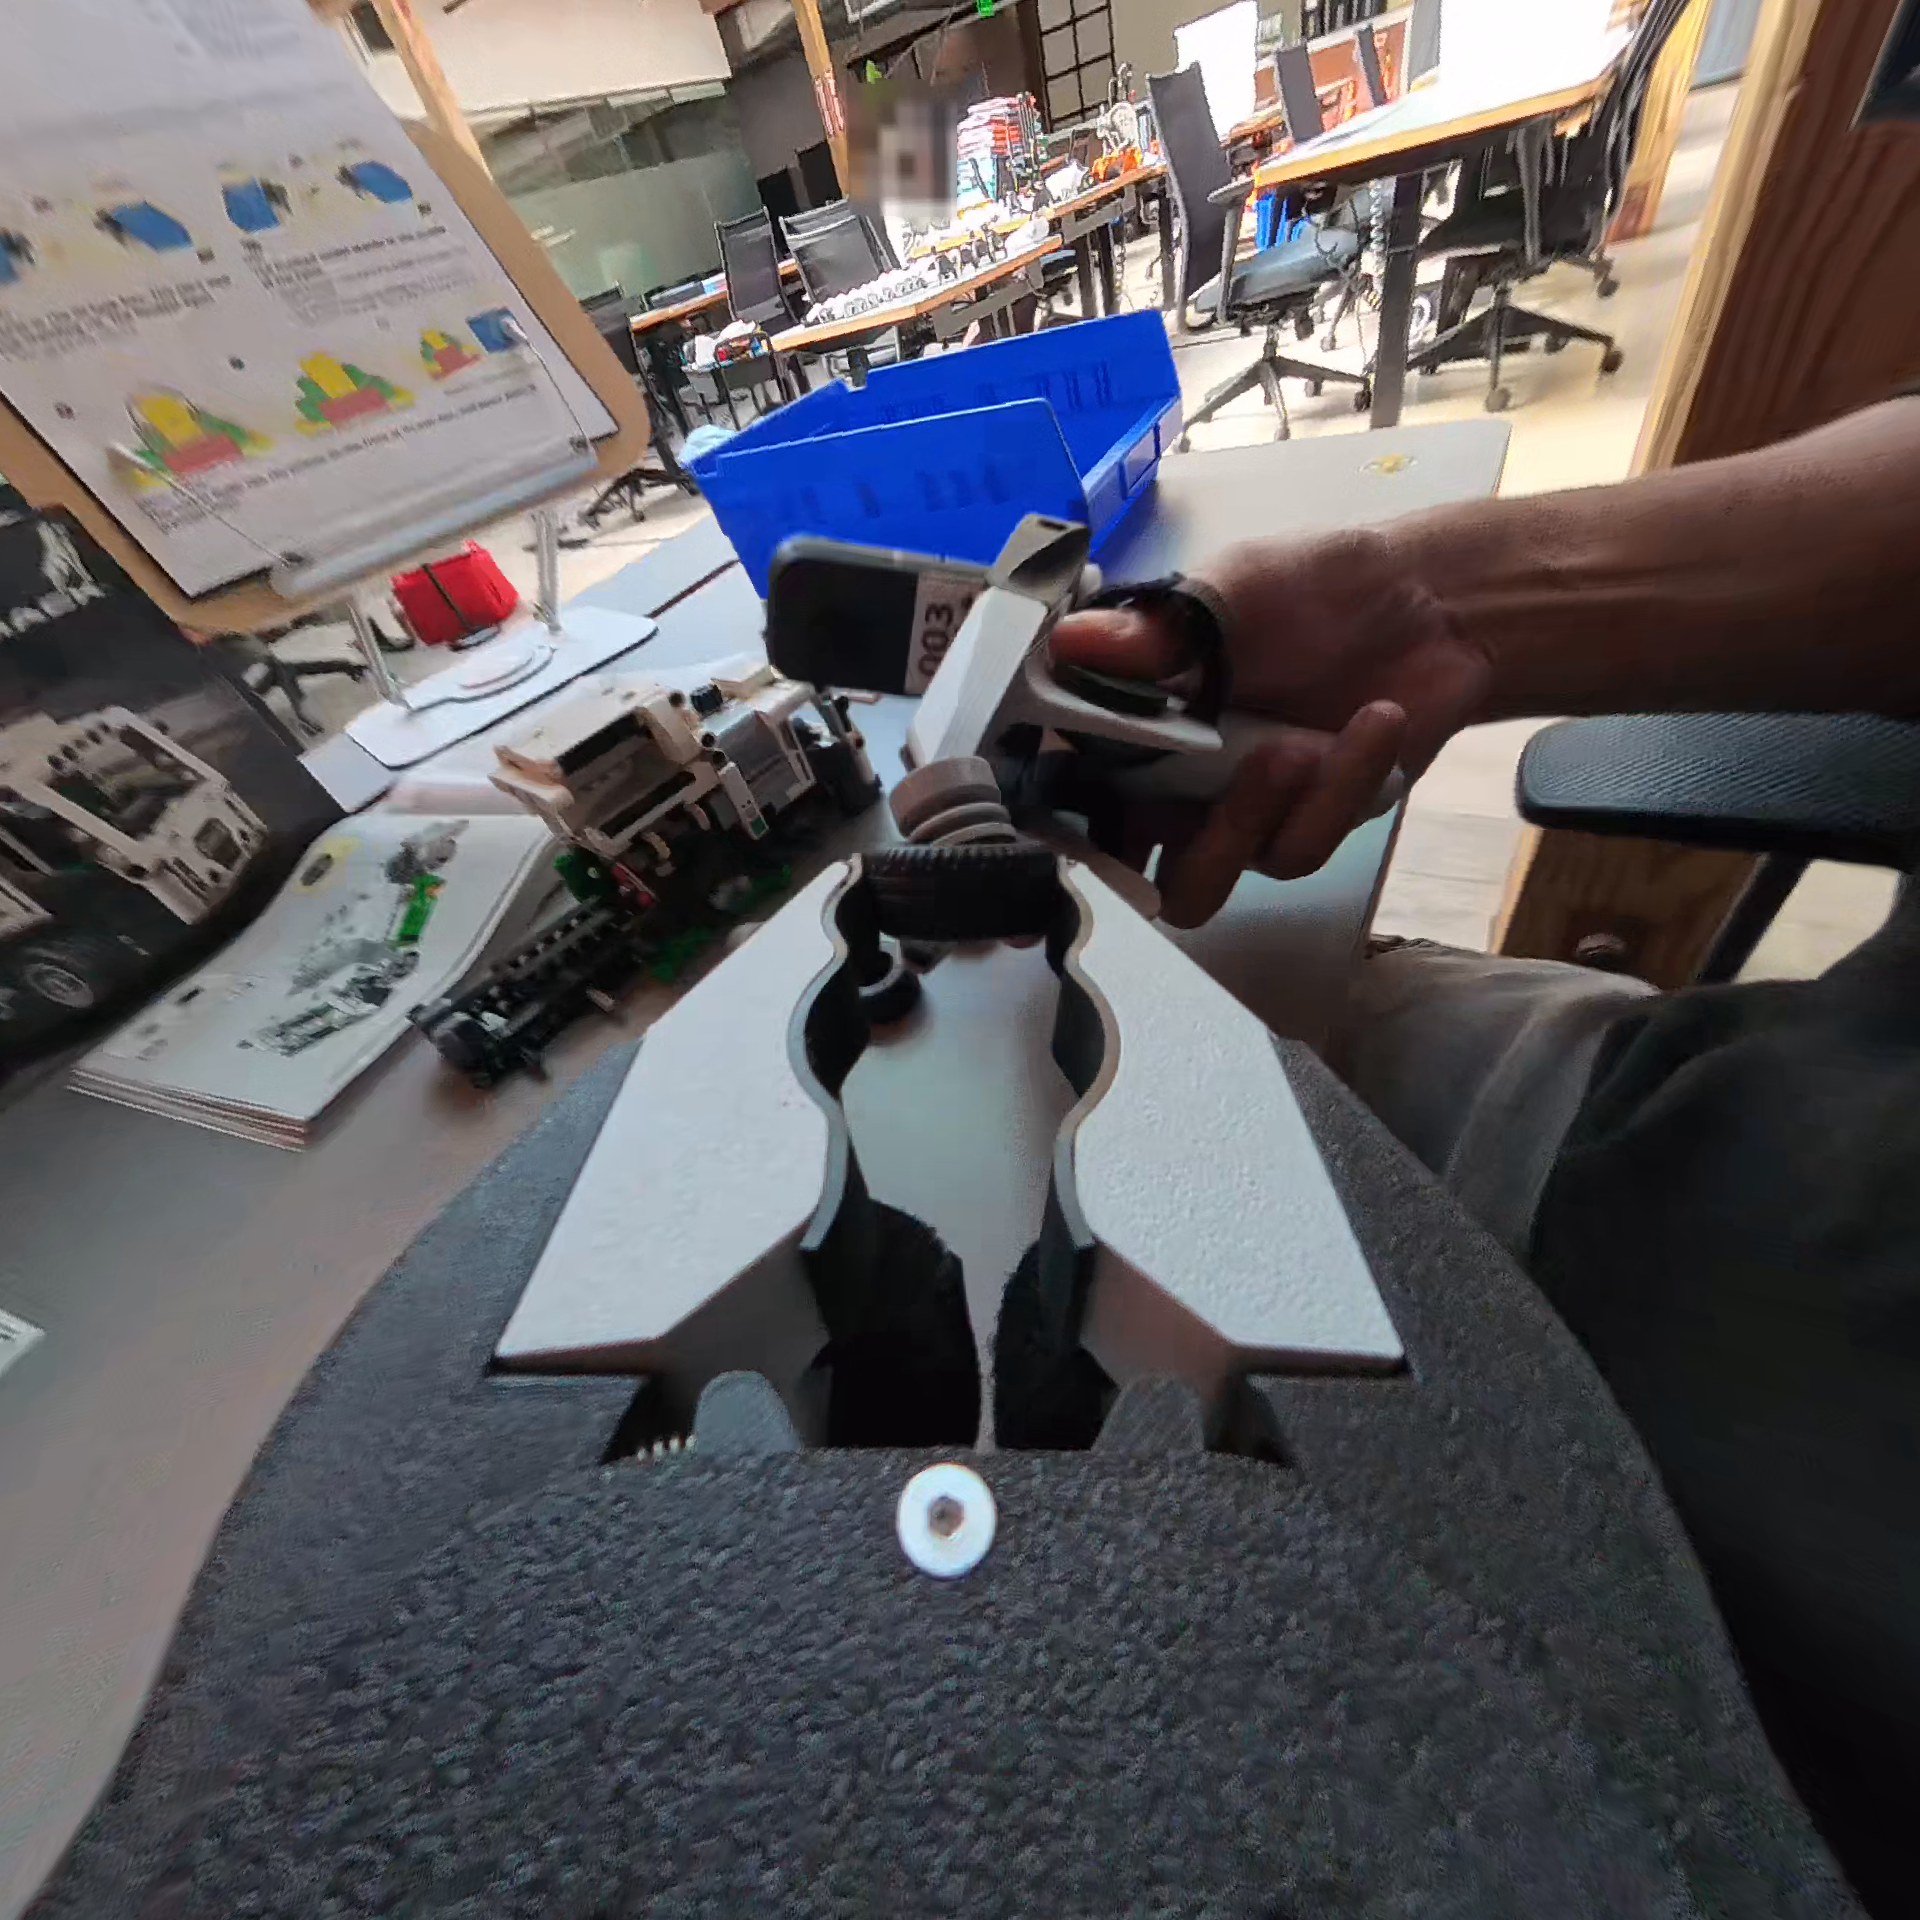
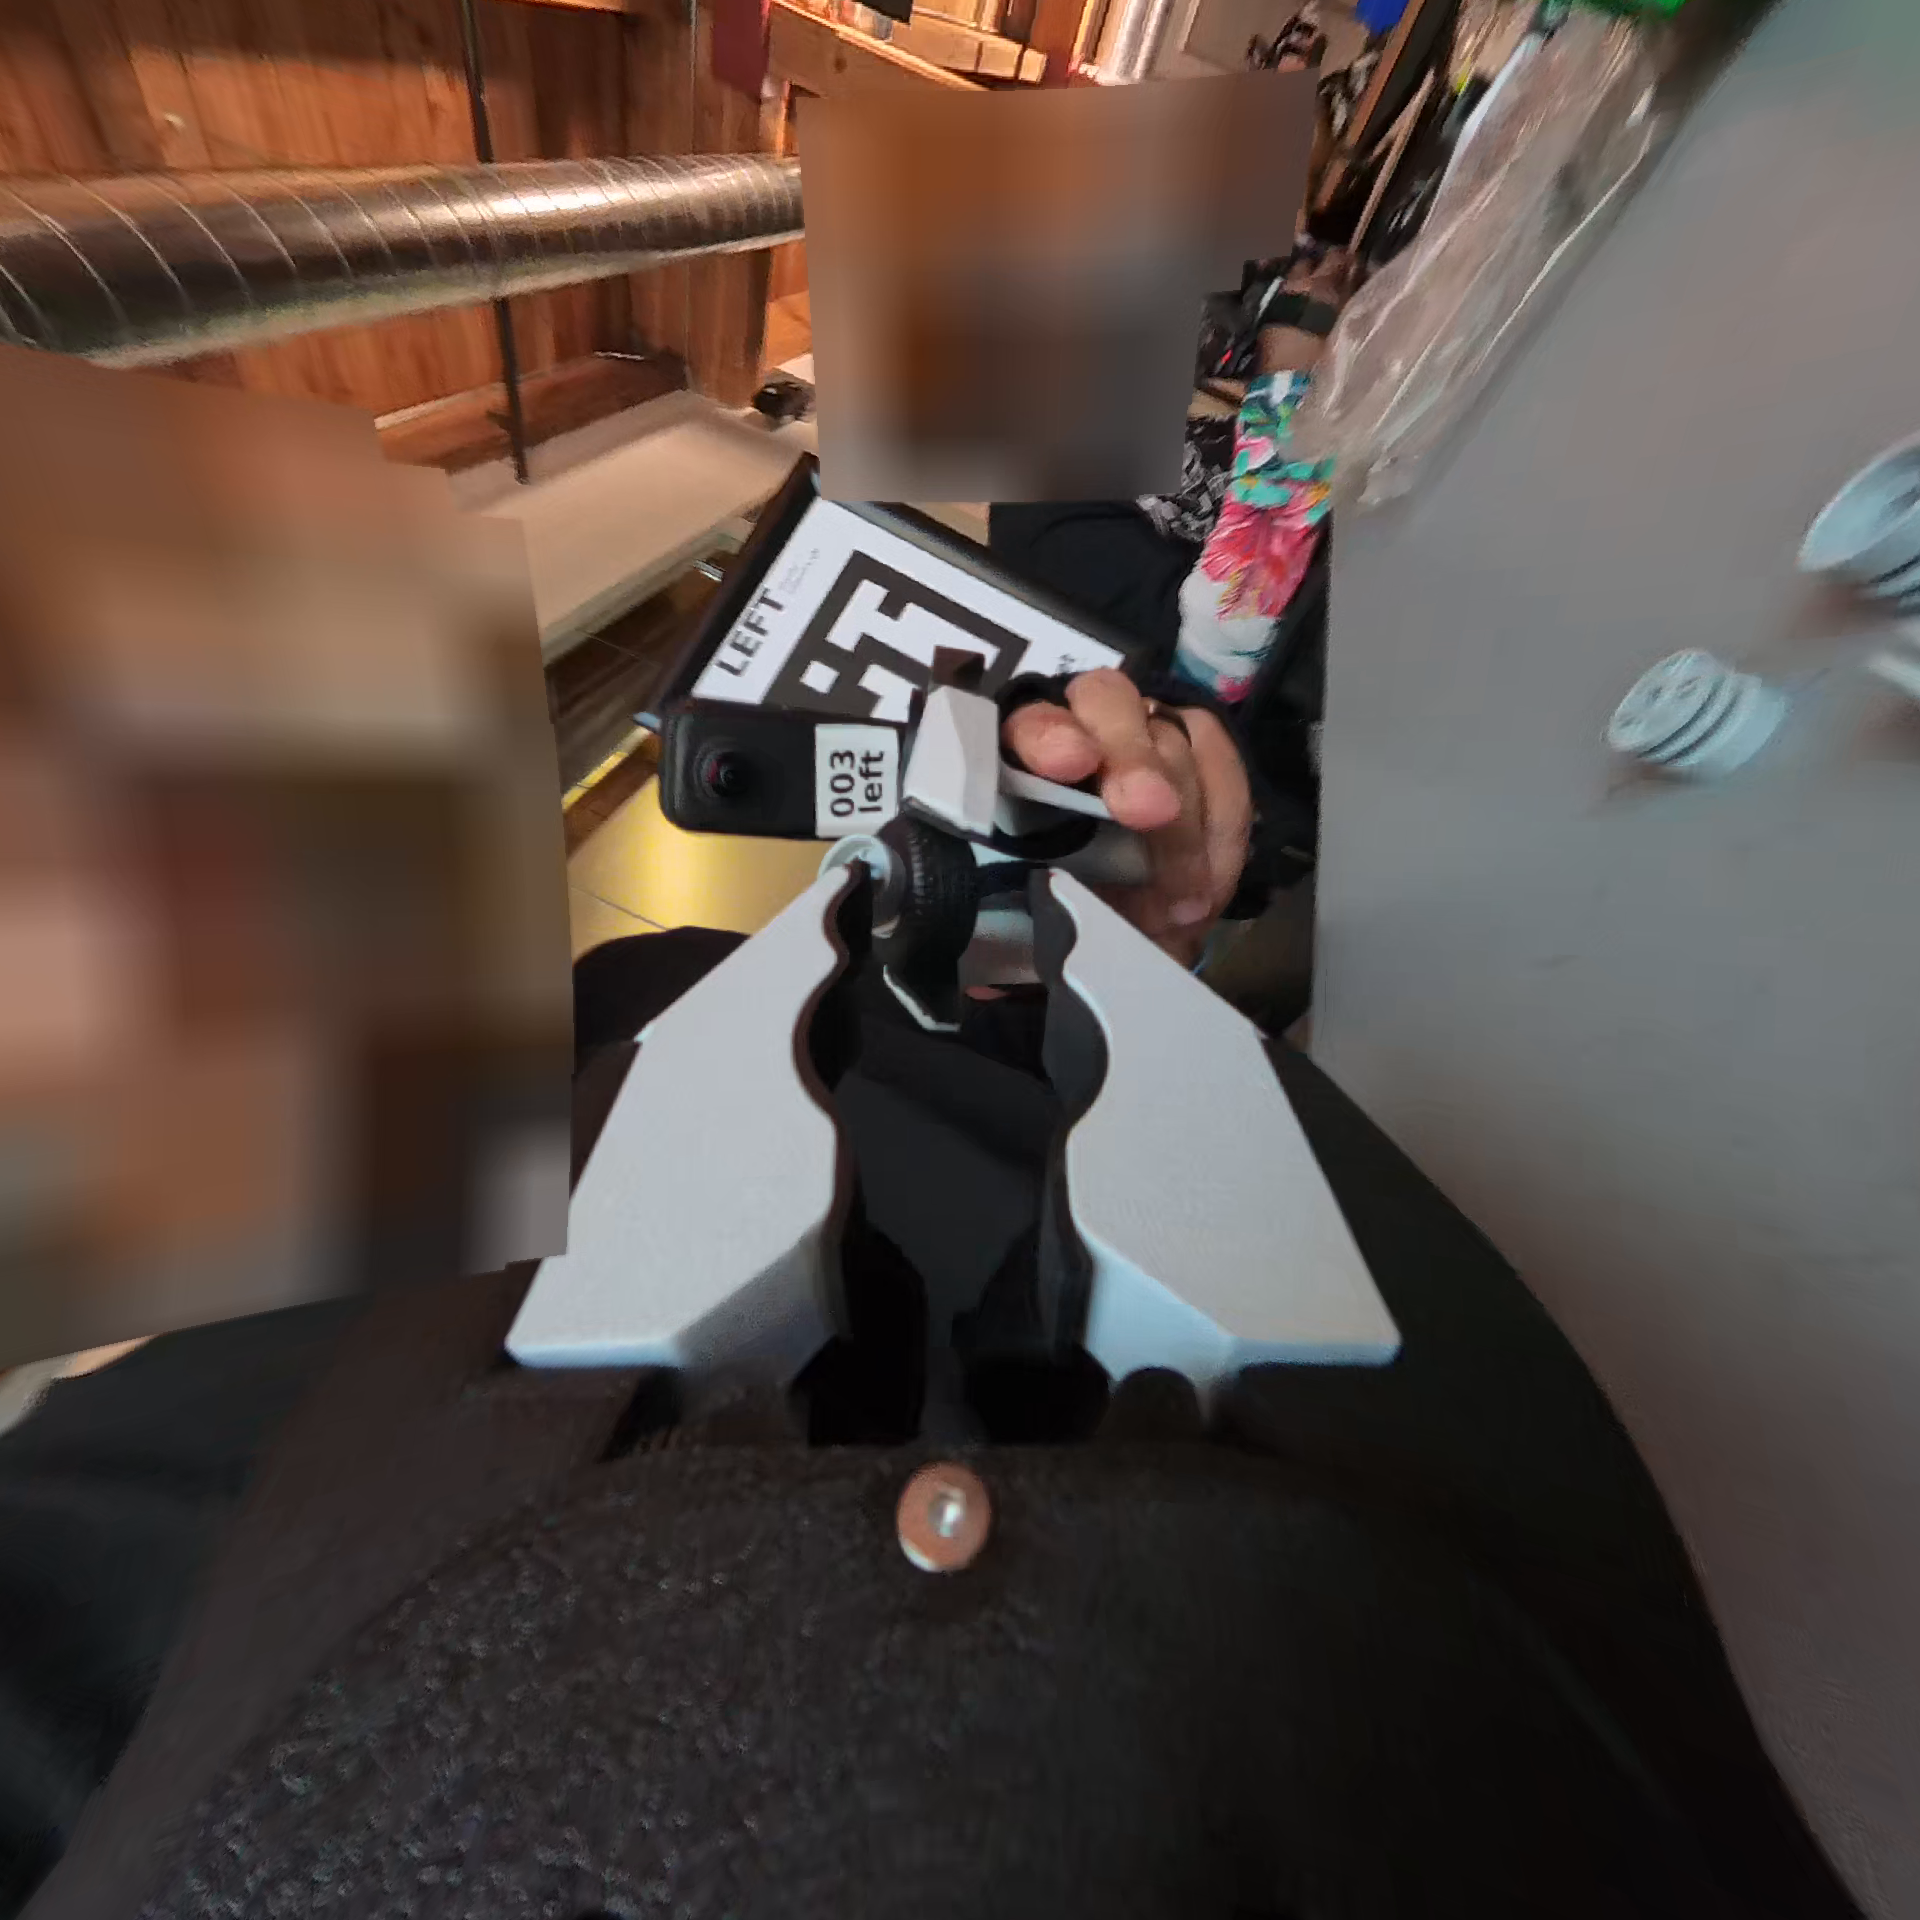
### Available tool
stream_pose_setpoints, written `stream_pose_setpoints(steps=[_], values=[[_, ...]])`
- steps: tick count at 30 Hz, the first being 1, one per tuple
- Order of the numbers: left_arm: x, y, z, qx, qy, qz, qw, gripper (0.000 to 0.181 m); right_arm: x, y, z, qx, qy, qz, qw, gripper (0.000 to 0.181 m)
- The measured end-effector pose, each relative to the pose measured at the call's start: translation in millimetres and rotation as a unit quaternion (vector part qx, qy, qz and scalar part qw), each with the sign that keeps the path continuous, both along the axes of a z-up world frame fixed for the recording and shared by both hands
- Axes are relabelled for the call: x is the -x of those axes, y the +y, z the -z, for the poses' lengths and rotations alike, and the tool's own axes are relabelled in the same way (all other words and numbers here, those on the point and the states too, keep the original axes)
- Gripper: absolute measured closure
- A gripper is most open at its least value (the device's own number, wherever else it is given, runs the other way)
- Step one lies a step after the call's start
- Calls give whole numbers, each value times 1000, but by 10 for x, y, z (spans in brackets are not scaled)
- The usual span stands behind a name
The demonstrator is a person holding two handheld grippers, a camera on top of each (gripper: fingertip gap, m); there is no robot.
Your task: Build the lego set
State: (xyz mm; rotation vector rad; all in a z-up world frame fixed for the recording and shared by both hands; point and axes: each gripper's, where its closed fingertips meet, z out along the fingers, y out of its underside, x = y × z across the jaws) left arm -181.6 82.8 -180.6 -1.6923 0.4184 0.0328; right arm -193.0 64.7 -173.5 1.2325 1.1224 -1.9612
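The black tyre (image 1: 961, 888) sits clamped at the tips of the left gripper (image 1: 961, 904); the right gripper (image 2: 951, 899), facing it, pinches the grey hub (image 1: 951, 805) against that tyre, above the table edge; behind lie the half-built truck (image 1: 675, 800), a printed booklet (image 1: 301, 966), a blue bin (image 1: 935, 457); labels stay unquoted.

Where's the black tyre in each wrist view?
Left wrist view: black tyre at centre, between the left tongs' tips.
Right wrist view: same tyre just above centre, beyond the right tongs' tips, held by the far tongs.
Shared landmark: the grey wheel hub touching the tyre.
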Motion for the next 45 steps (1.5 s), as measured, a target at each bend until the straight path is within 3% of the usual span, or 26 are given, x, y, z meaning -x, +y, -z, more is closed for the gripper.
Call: stream_pose_setpoints(steps=[1,3,6,10,13,18,24,31,38,41,45], values=[[16,10,24,9,-30,1,999,150,7,39,2,-35,24,19,999,154],[65,36,97,23,-70,-3,997,151,89,136,105,-156,63,77,983,154],[161,78,239,56,-88,-35,994,151,158,318,125,-301,118,140,936,151],[312,114,388,79,-15,-103,991,151,160,212,251,-484,183,146,843,132],[333,140,486,93,21,-135,986,151,206,80,295,-535,183,160,809,144],[374,119,515,107,43,-195,974,152,236,105,407,-645,170,192,720,153],[354,85,444,97,83,-230,965,152,162,96,351,-696,177,219,660,156],[344,123,526,95,111,-228,963,153,155,117,446,-708,180,203,652,158],[369,159,593,103,109,-244,958,153,174,166,521,-699,169,208,663,159],[364,175,633,106,106,-236,960,152,176,172,562,-673,160,199,694,159],[306,186,593,91,127,-198,968,149,126,160,526,-591,165,174,770,159]])
